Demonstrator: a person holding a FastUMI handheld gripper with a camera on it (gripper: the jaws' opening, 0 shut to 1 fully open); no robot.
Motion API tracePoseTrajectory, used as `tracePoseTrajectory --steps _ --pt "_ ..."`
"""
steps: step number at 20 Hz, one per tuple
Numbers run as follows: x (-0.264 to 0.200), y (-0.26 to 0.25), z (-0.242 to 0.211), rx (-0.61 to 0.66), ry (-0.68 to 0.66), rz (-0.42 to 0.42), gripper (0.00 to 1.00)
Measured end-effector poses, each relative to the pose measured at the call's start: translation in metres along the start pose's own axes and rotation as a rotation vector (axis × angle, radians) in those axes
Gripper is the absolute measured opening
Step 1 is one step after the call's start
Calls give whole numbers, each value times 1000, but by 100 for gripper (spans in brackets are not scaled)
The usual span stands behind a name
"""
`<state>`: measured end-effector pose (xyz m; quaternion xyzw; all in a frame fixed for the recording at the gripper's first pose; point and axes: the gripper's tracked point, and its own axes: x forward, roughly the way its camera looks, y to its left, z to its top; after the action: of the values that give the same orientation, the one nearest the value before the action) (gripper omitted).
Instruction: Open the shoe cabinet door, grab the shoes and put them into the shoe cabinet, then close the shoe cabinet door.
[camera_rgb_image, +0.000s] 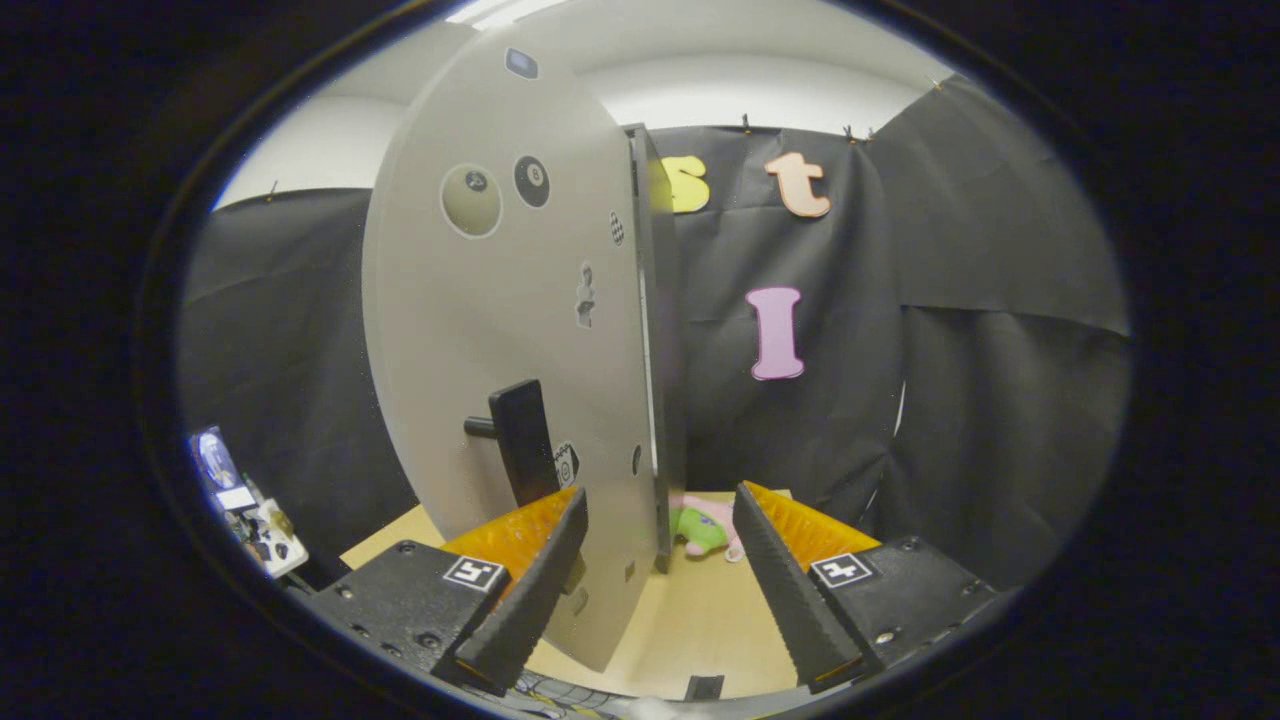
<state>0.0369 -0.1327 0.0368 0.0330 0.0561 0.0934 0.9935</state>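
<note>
**Cabinet door swung wide, claw spread at its free edge**

The gripper hangs with its two fingers spread apart and nothing held between them, just above a pale wooden tabletop. The bottom corner of the shoe cabinet door reaches down into the gap, close by the left finger, though contact cannot be made out from here. The door is a tall grey panel with a rounded top, standing upright and seen nearly edge-on, its long axis vertical and its face angled off to the left of the fingers. A dark bar handle stands out from that face on a short stub, just beyond the left fingertip. Small stickers dot the panel, among them a black billiard ball and a larger pale round one beside it.

Behind the door's free edge rises the dark side of the cabinet body. Low down, straight ahead between the fingers and just past the door's edge, lies something small in green and pink, possibly the shoes, though too little of it shows to be sure. Any reach for it would, by the look of things, run forward along the tabletop, keeping right of the door. Off to the far left, a cluttered shelf of small items sits against the booth's black cloth.
</note>
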Motion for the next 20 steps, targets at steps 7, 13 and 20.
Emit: tracePoseTrajectory --steps 7,13,20 --pt "13 57 -2 10 -4 -56 97" --pt "37 121 -2 -11 -17 -48 97" --pt "85 189 -3 -24 -27 45 97"
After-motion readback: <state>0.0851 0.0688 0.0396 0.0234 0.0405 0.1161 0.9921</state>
